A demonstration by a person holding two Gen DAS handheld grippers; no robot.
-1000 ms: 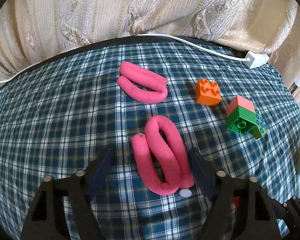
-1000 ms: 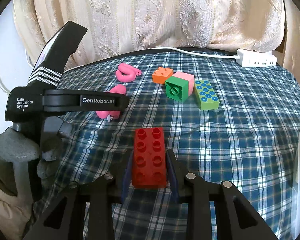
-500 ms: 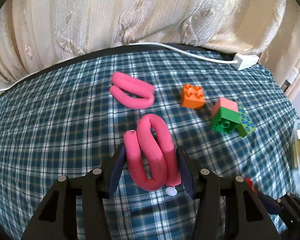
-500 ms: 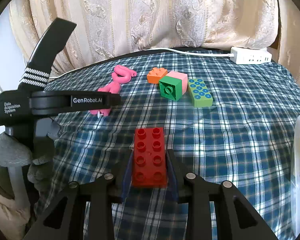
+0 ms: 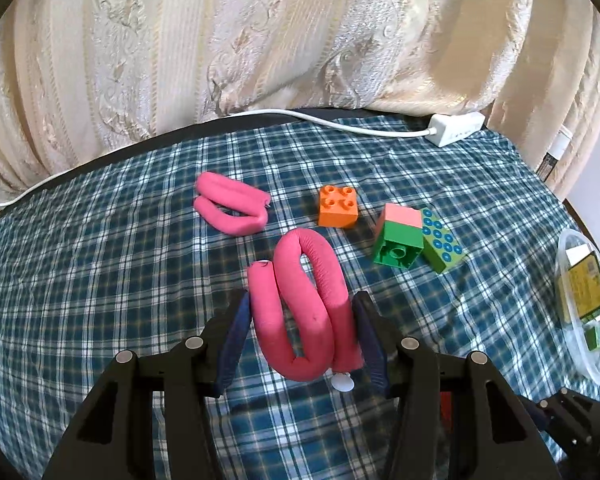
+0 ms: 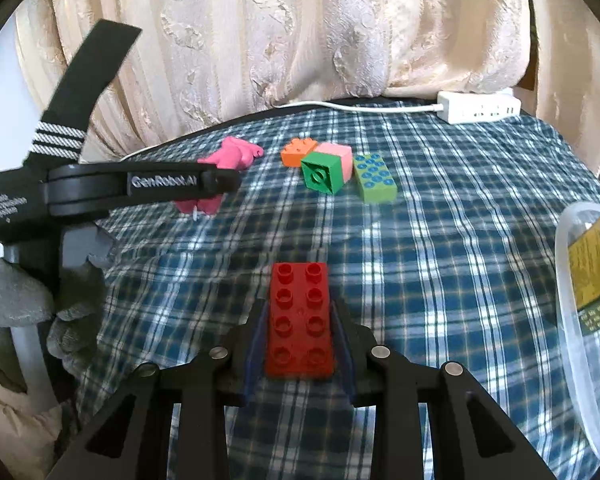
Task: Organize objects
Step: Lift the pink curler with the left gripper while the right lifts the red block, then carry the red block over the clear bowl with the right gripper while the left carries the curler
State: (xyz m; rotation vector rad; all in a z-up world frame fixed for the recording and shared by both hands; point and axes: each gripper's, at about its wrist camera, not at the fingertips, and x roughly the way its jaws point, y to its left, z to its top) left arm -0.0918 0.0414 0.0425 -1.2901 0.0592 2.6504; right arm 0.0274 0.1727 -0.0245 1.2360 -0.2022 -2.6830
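My left gripper is shut on a bent pink foam roller and holds it slightly above the blue checked cloth. A second pink roller lies further back. My right gripper is shut on a red eight-stud brick, studs up, above the cloth. Beyond it lie an orange brick, a green-and-pink brick and a green brick with blue dots. The held roller also shows under the left tool in the right wrist view.
A clear plastic tub holding a yellow-green box stands at the right edge. A white power strip and its cable lie at the back, before a cream curtain. A grey-gloved hand grips the left tool.
The left jaws have closed on the bent pink roller and raised it a little off the cloth. The right gripper, still holding the red brick, has drifted slightly.
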